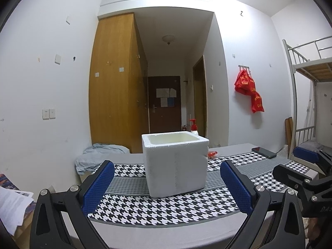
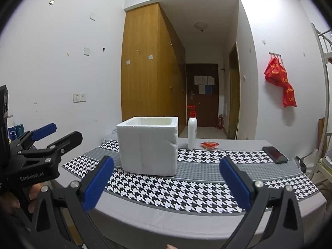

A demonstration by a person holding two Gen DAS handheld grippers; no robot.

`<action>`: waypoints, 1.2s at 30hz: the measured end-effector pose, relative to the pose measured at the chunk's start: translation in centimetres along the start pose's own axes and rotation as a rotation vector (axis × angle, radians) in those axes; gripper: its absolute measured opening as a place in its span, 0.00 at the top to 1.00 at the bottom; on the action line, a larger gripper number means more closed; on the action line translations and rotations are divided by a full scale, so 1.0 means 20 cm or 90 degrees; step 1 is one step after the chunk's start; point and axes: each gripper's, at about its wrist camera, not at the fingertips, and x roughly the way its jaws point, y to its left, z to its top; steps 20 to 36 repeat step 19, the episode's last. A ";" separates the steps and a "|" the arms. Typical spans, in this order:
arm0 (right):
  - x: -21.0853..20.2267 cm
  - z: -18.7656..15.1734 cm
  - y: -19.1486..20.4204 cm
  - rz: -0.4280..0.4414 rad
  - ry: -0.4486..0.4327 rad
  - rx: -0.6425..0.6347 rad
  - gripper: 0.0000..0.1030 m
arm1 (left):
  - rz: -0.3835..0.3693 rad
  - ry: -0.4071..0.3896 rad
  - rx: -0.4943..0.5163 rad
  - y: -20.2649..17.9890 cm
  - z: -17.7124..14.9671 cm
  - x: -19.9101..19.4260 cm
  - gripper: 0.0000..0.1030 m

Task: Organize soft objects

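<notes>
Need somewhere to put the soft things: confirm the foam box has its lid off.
Yes: the white foam box stands open-topped on the table, its pale inner walls visible.

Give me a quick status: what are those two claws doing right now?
Left gripper open, empty. Right gripper open, empty. White foam box upright on checked cloth, untouched. Nothing blocking.

1. Cloth (image 2: 186, 188): black-and-white houndstooth with grey bands.
2. Box (image 2: 148, 147): white foam, cream inside.
3. Bottle (image 2: 192, 132): white, red pump.
4. Packet (image 2: 209, 144): red.
5. Pads (image 1: 99, 184): blue on black grippers.
6. Bags (image 1: 249, 89): red.
7. Wardrobe (image 2: 145, 72): orange-brown wood.
</notes>
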 end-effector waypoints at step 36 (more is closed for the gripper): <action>0.03 0.00 0.01 0.001 0.011 -0.002 0.00 | -0.004 0.008 -0.005 0.01 0.00 0.02 0.01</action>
